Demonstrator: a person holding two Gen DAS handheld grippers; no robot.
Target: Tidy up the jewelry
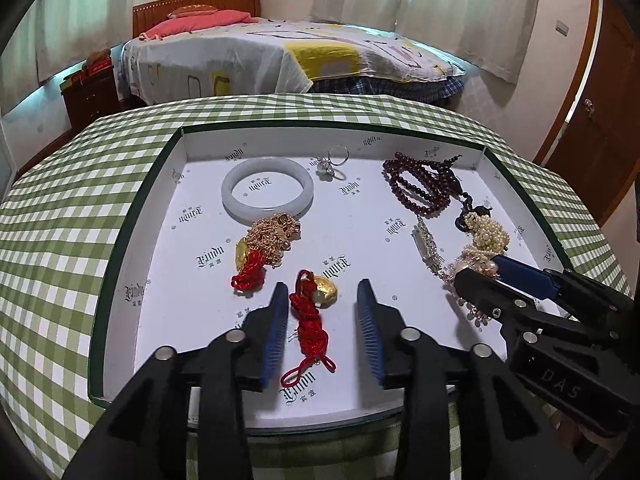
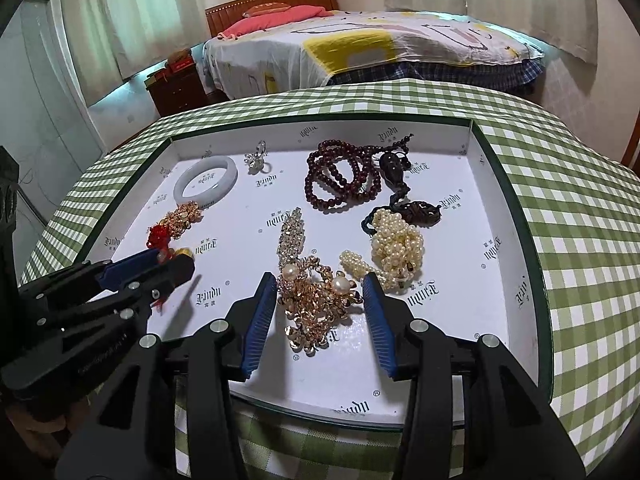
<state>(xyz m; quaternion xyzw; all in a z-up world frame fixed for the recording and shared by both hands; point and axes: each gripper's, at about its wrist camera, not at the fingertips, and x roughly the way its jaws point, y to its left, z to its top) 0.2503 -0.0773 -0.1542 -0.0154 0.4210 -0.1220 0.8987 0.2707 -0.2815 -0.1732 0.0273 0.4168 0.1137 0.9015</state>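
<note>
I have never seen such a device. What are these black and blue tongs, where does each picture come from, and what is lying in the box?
They are two hand-held grippers, each with a camera looking along its fingers. One picture comes from the left gripper, the other from the right gripper. Both are open and hold nothing. In the shallow white box on the green checked cloth lie a pale stone bangle, dark red beads, cream pearls, a red-corded gold charm between the left fingers, and a gold sequin piece between the right fingers.
</note>
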